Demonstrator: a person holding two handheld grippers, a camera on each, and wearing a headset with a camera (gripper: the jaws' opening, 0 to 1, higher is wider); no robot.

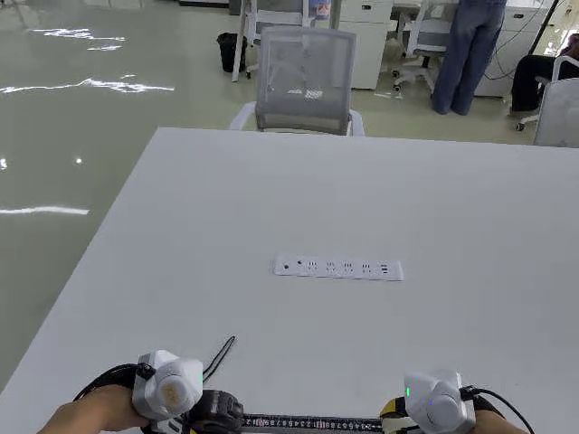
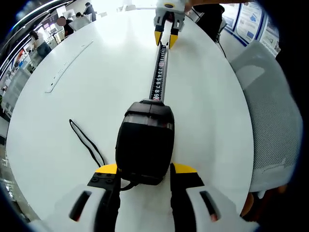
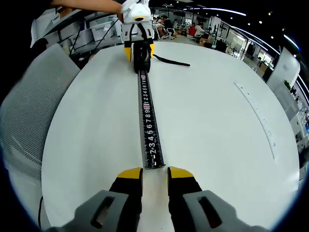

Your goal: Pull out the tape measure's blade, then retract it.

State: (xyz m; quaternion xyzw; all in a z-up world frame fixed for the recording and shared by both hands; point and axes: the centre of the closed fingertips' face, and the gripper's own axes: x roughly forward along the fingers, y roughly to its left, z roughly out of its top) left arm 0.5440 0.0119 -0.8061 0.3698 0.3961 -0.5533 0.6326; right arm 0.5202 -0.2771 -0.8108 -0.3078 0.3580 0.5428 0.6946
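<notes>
A black tape measure (image 2: 145,142) lies on the white table (image 1: 362,199) near its front edge. My left gripper (image 2: 145,170) is shut on its case, yellow fingertips (image 2: 107,169) on either side. The case's black wrist strap (image 2: 84,140) trails on the table. The blade (image 3: 147,121) is drawn out flat along the table to my right gripper (image 3: 154,174), which is shut on the blade's end. In the head view the case (image 1: 217,411) and blade (image 1: 312,422) span between the left gripper (image 1: 167,389) and the right gripper (image 1: 434,402).
A white power strip (image 1: 337,268) lies in the middle of the table. A grey mesh chair (image 1: 303,81) stands at the far edge, another chair (image 2: 270,121) beside the near edge. A person (image 1: 466,54) stands far back right.
</notes>
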